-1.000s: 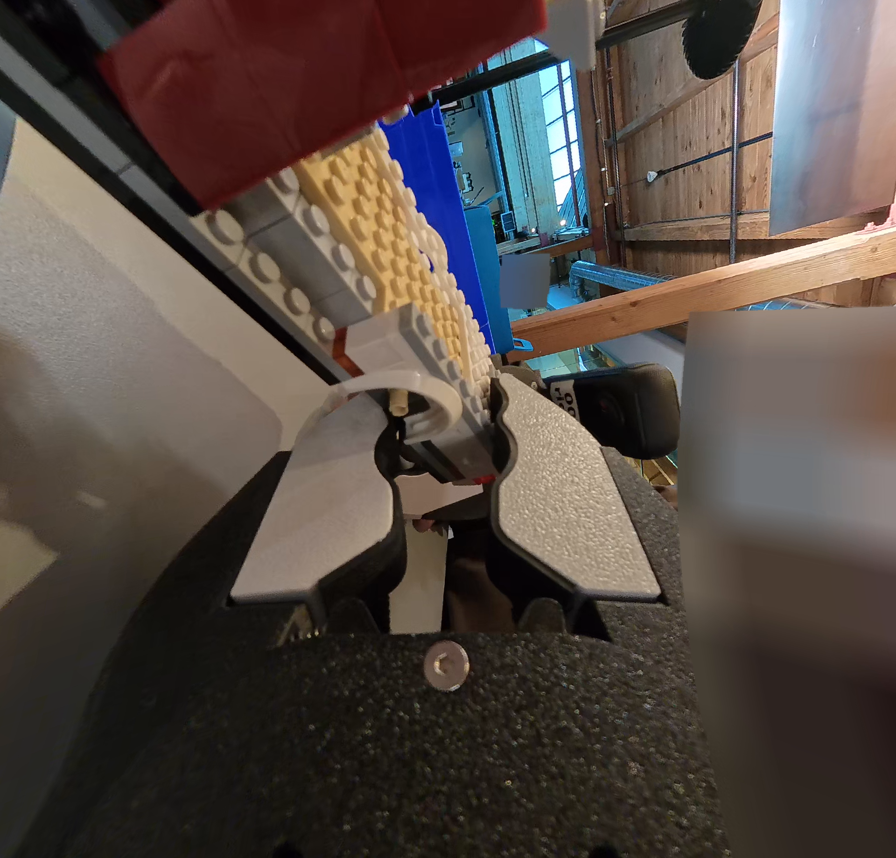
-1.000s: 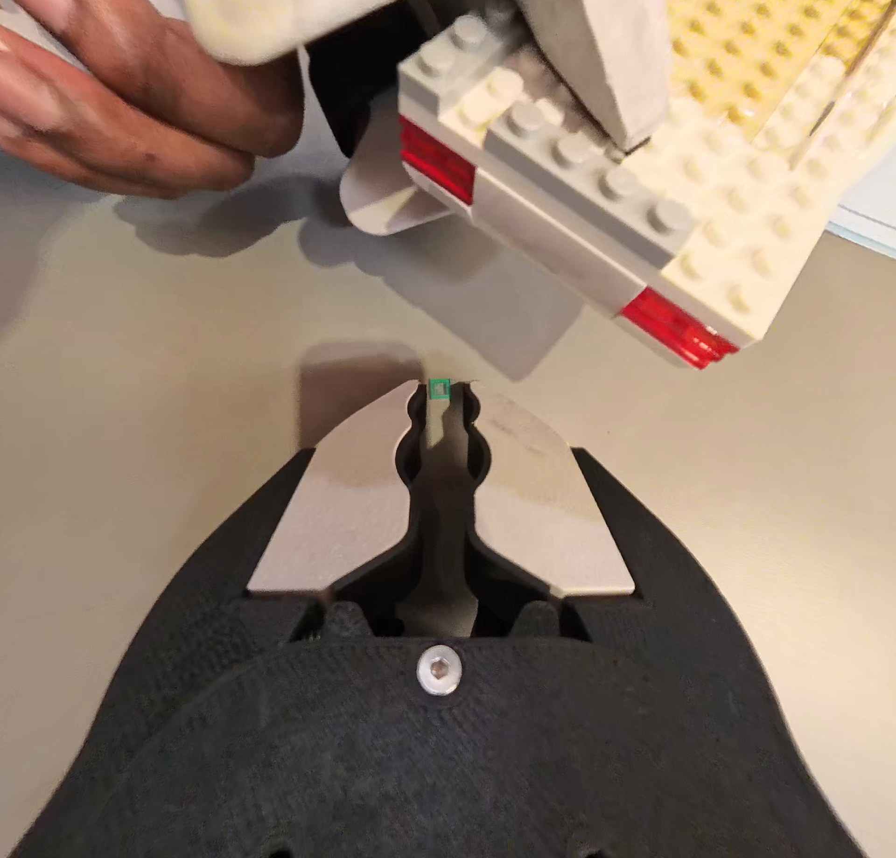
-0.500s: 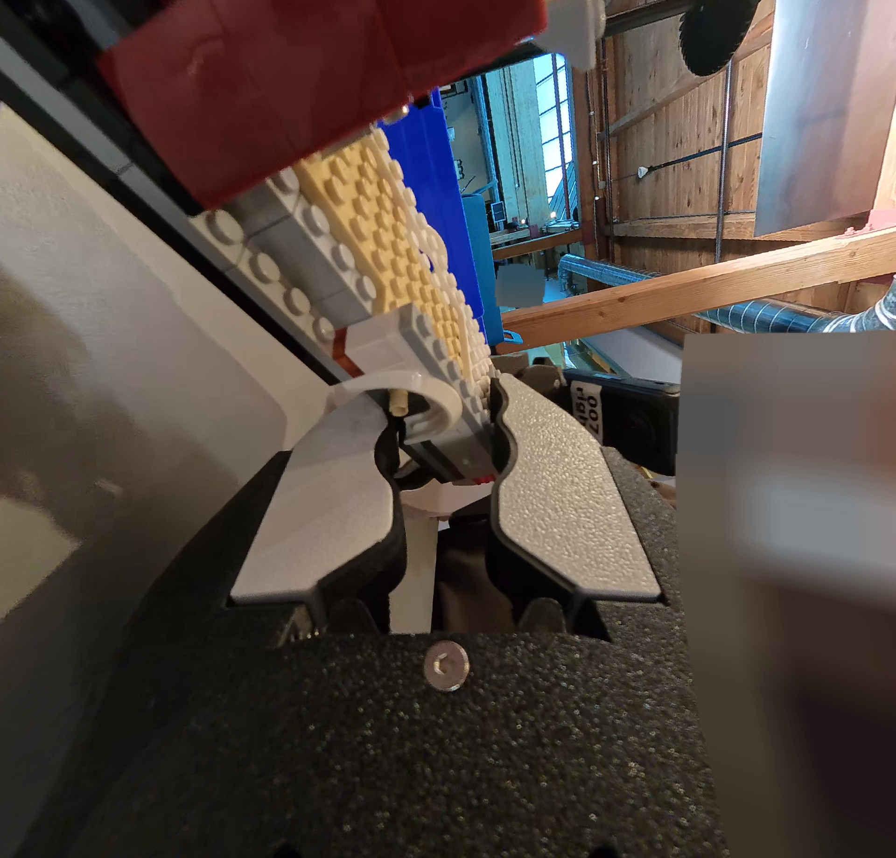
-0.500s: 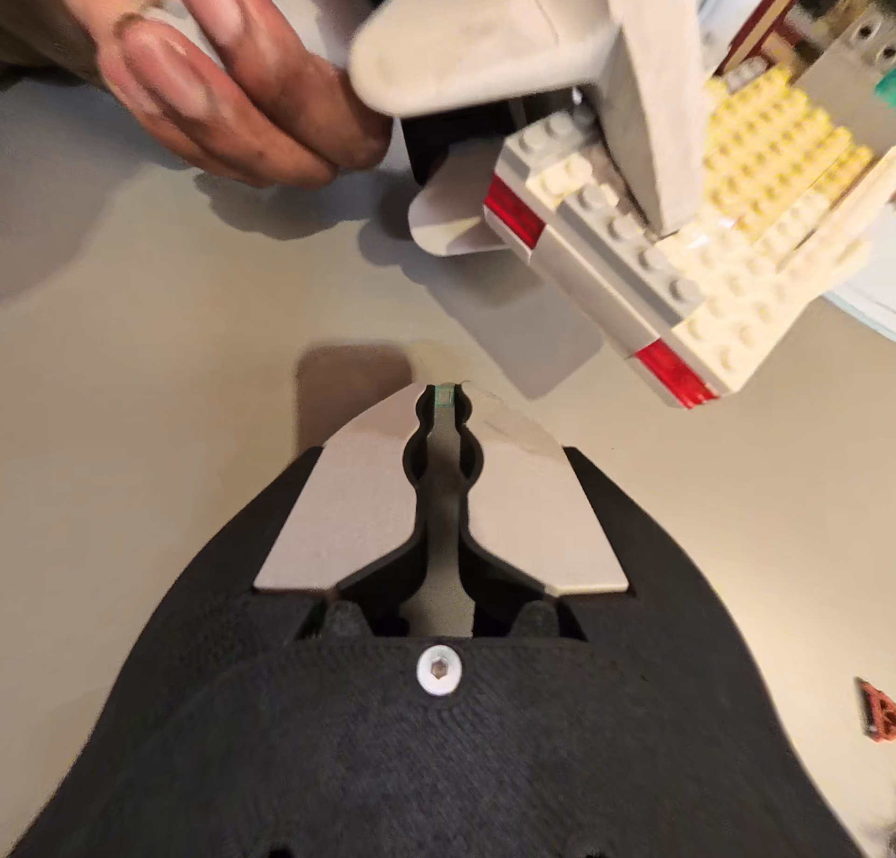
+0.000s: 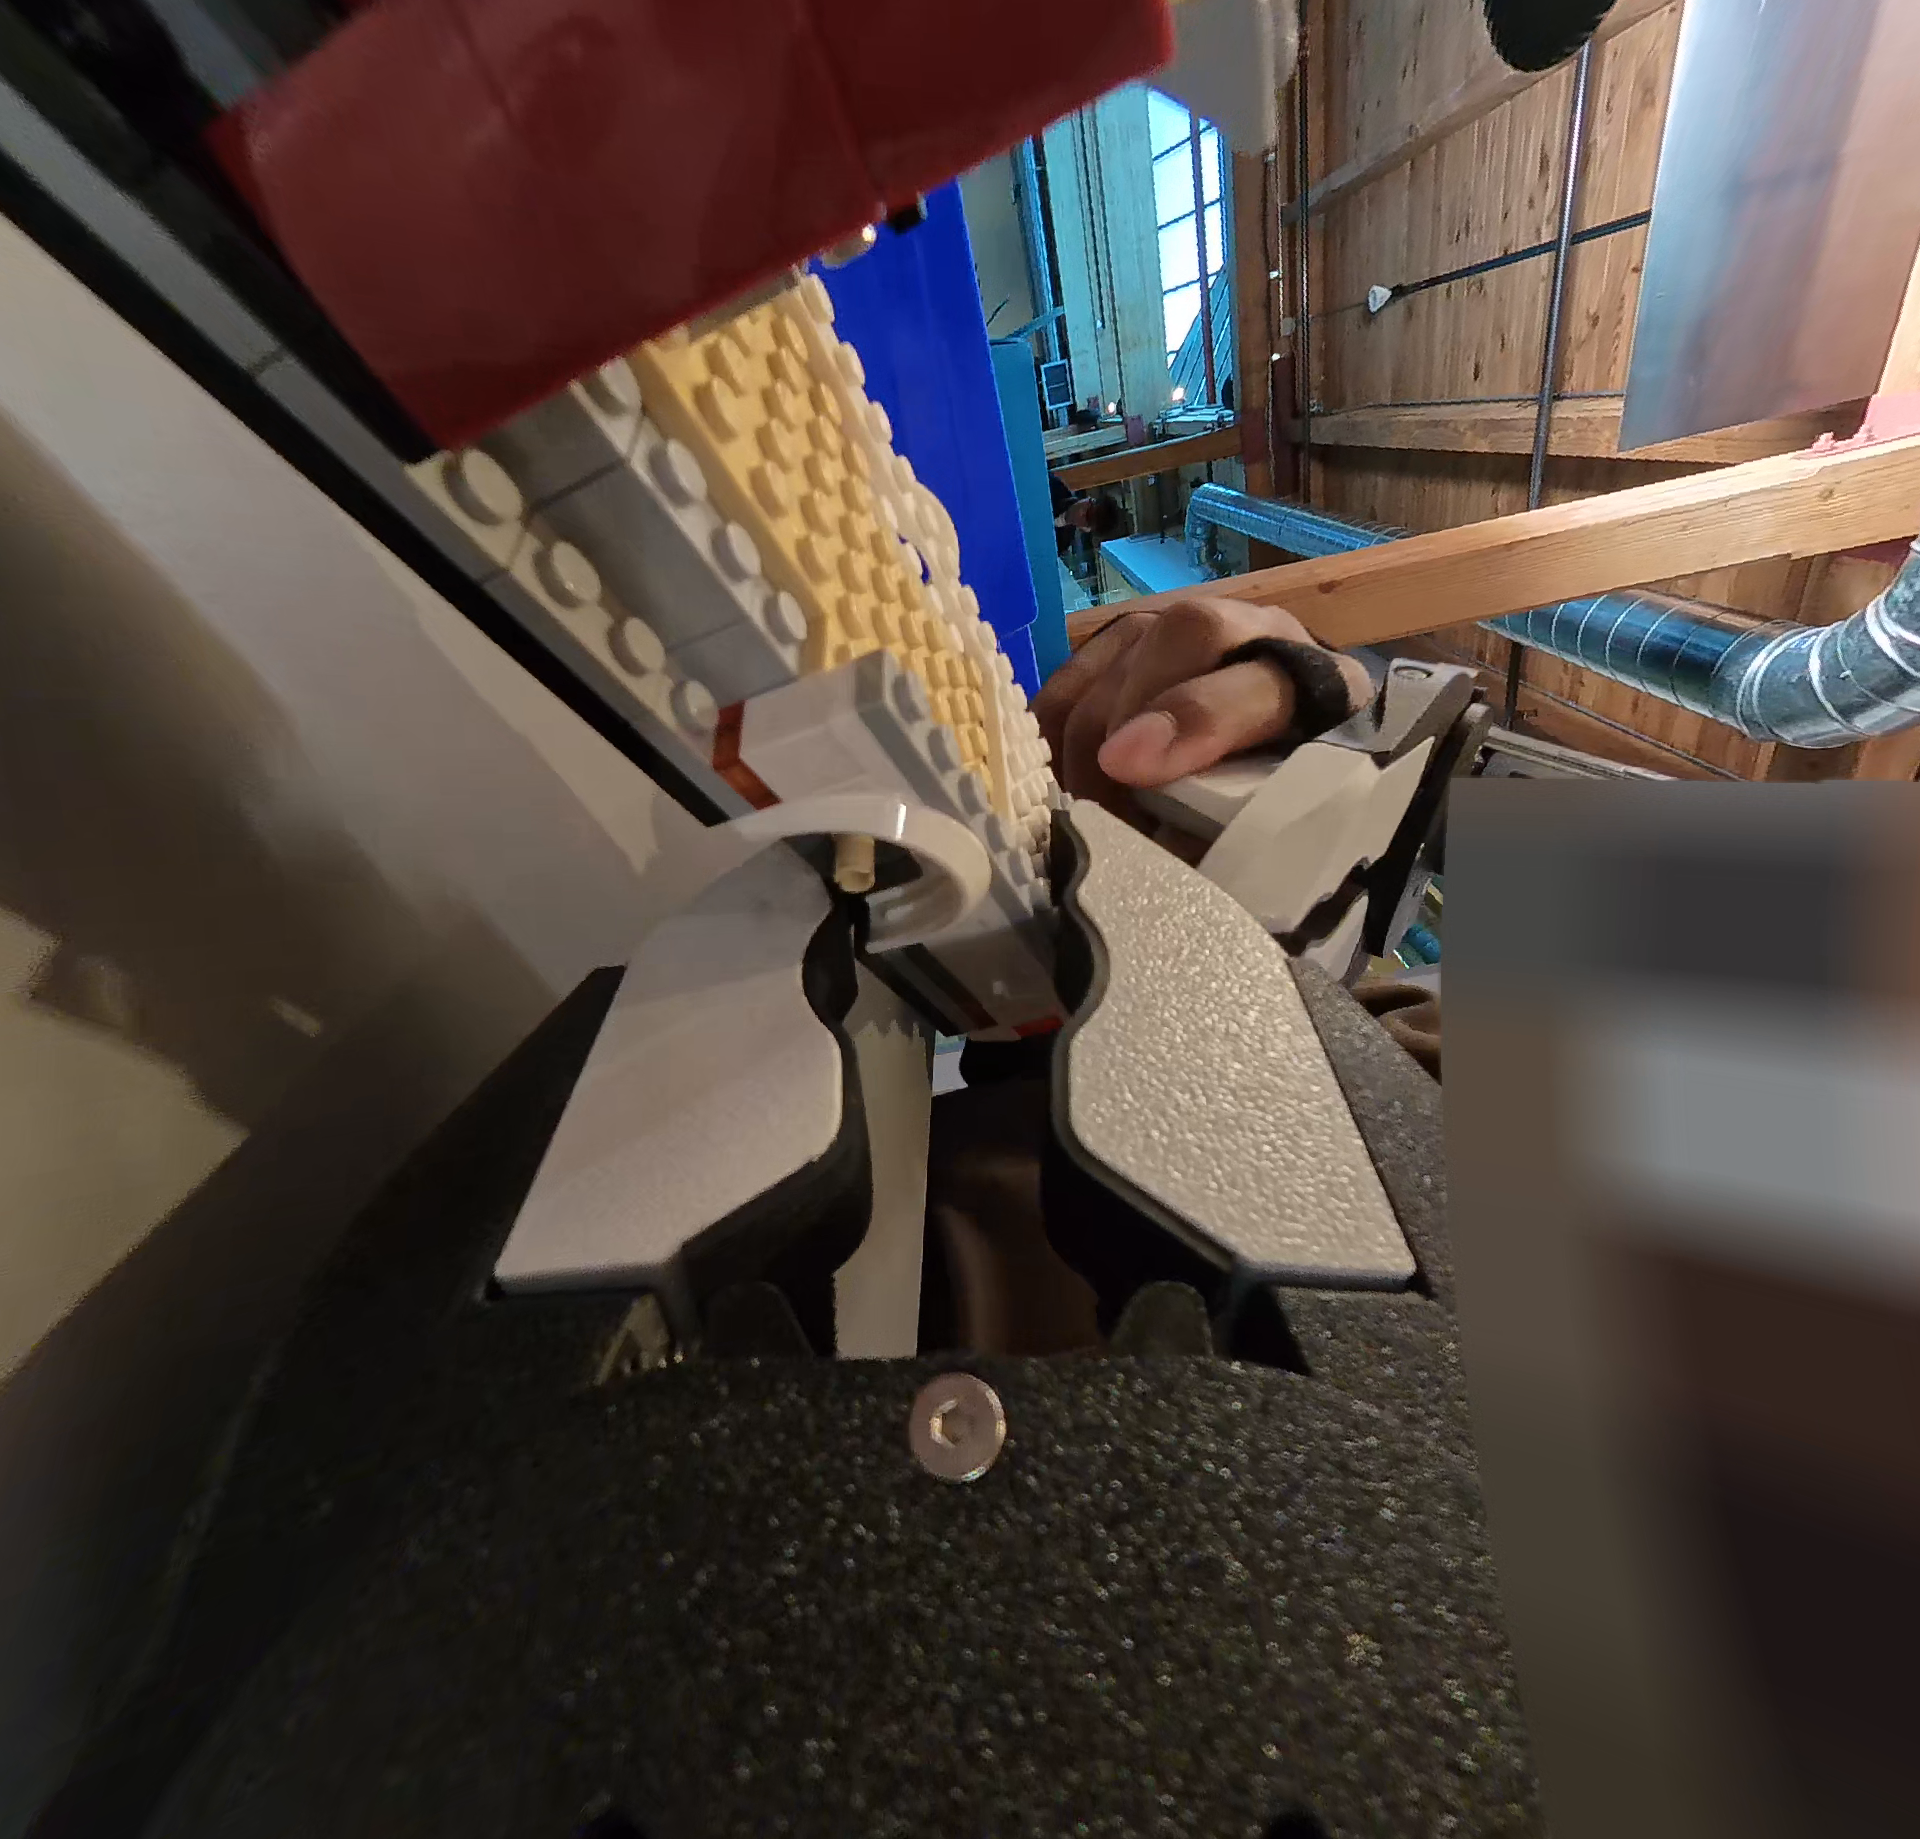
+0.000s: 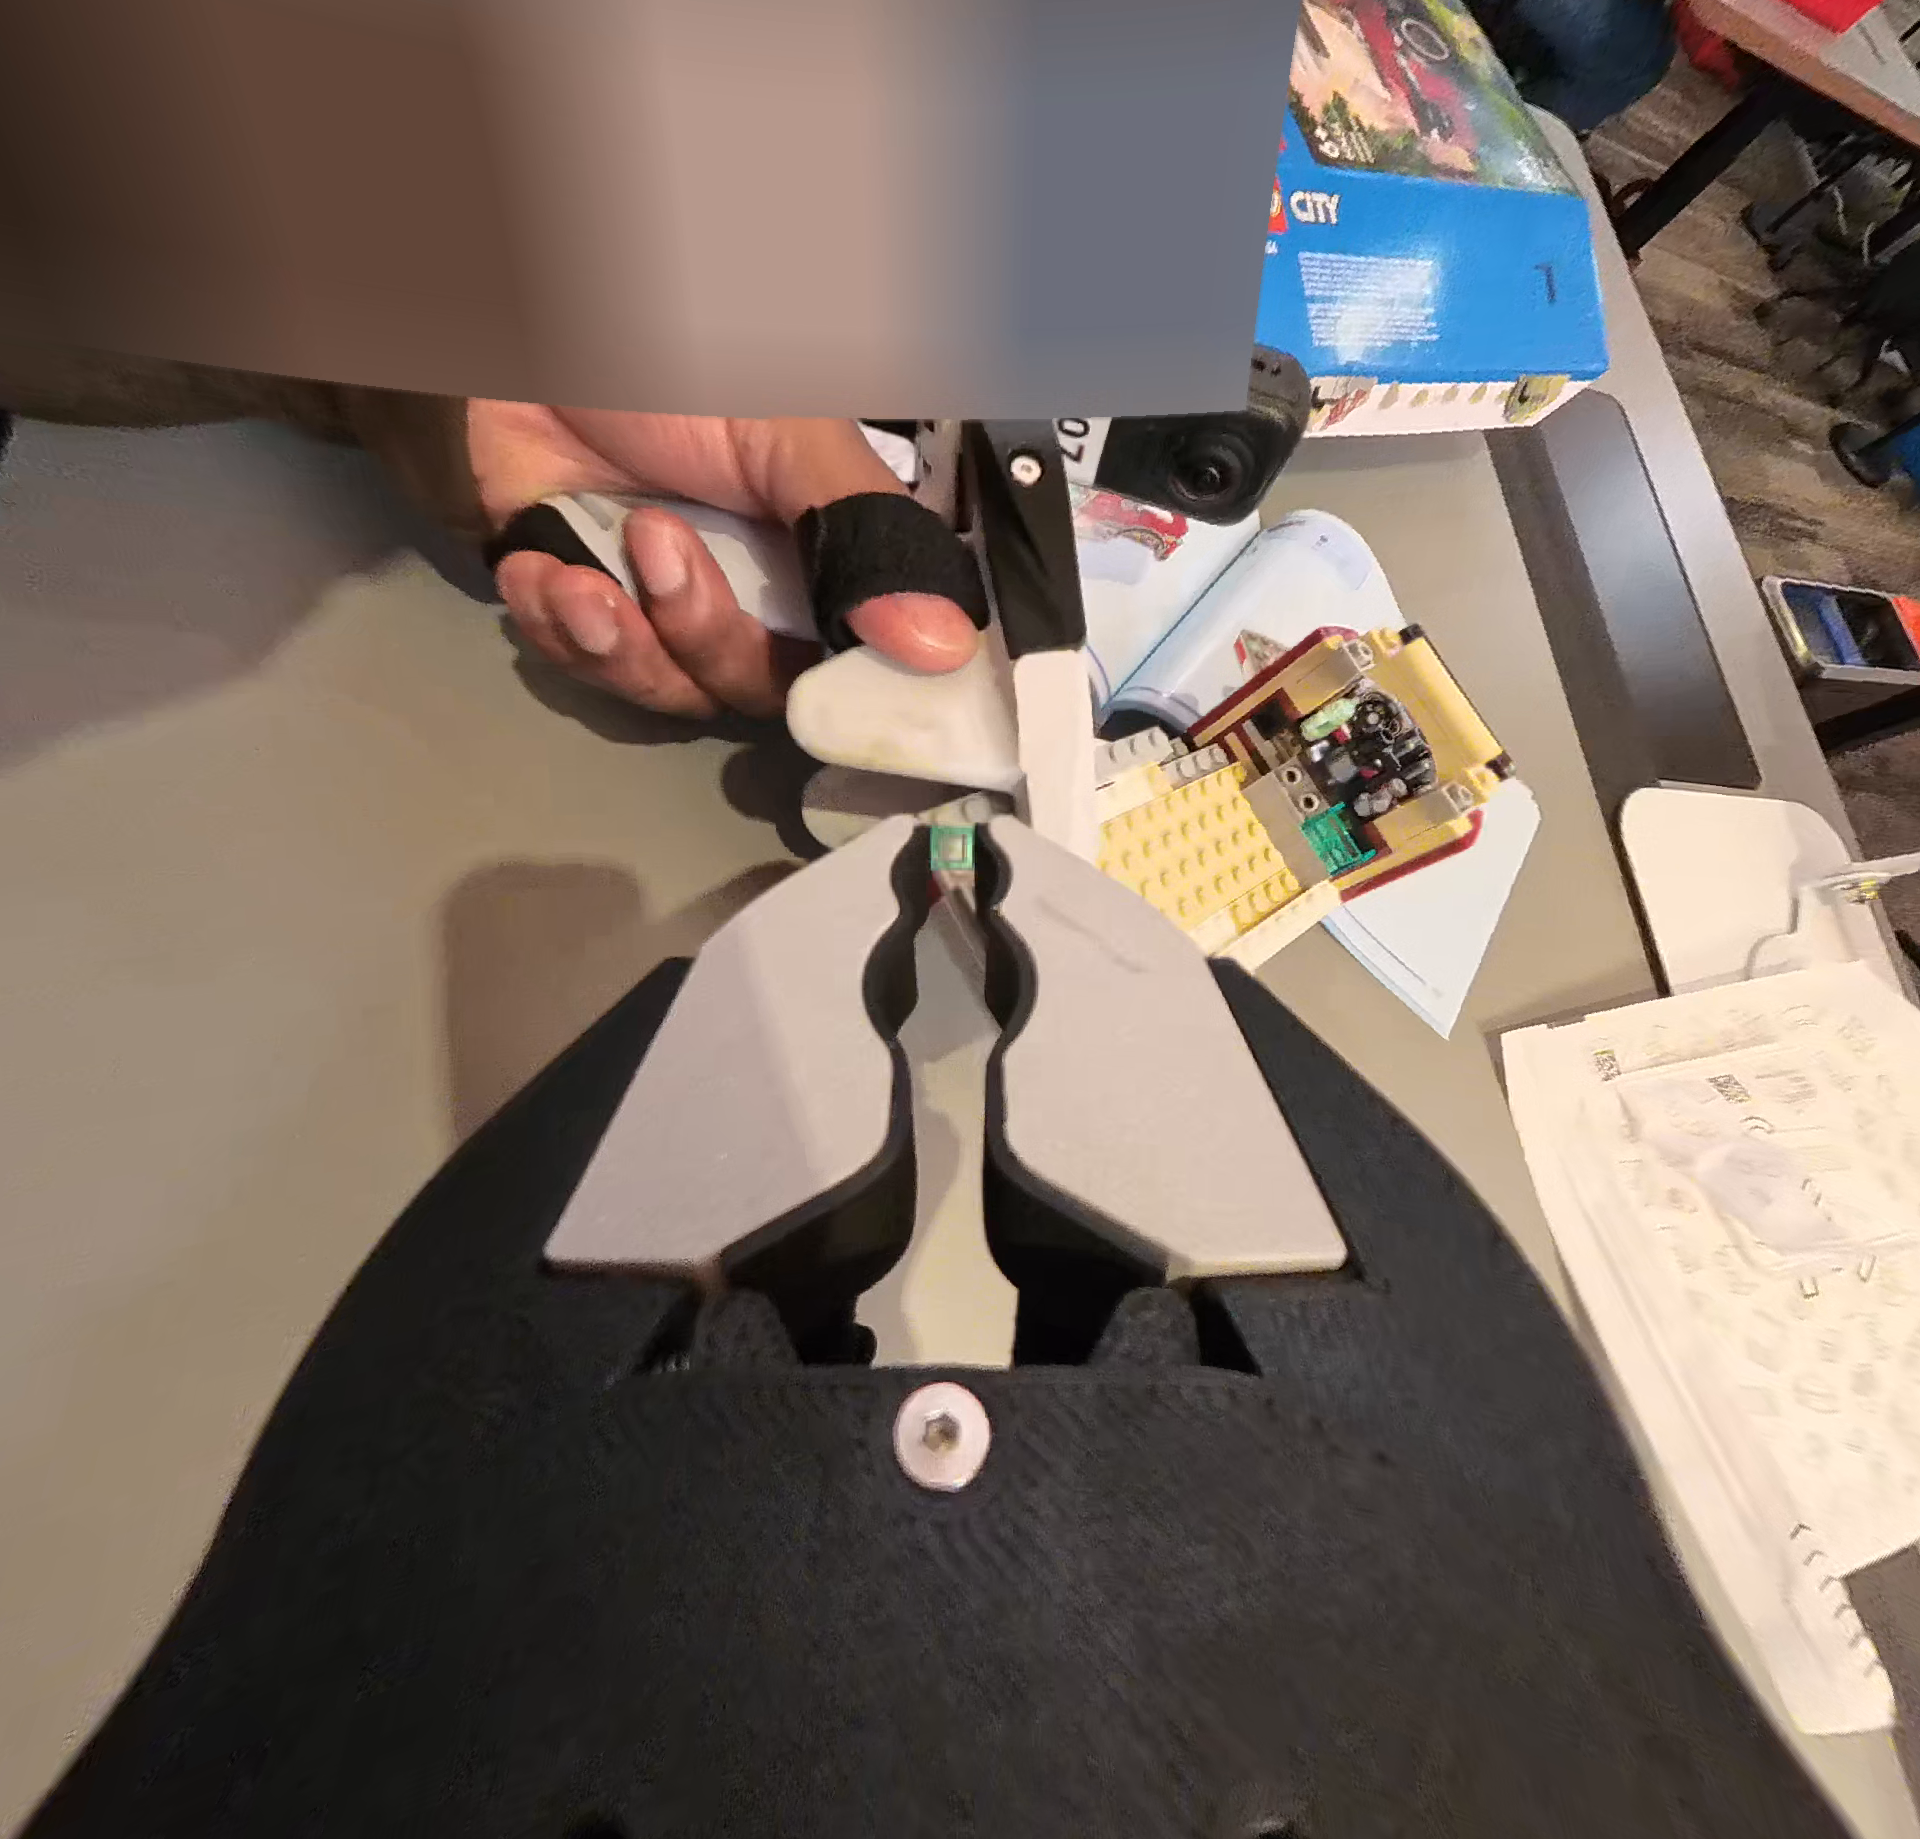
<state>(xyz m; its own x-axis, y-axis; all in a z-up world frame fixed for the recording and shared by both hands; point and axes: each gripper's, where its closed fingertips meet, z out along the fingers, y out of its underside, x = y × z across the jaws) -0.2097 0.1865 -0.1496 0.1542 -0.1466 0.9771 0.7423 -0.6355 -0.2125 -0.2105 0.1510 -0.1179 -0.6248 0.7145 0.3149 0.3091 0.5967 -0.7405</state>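
Left tongs [image 5: 951, 916] clamp the brick model's [image 6: 1247, 844] grey corner while right tongs [image 6: 954, 839], just beside it, pinch a tiny green tile [image 6: 951, 847], which could slip out if nudged.

White lettering and small print stand on the blue cardboard toy box [image 6: 1455, 262]. A white sticker [image 6: 1075, 439] beside the black round-lens camera [image 6: 1195, 470] bears dark digits. The white printed paper sheets [image 6: 1714, 1218] seem too blurred to read.
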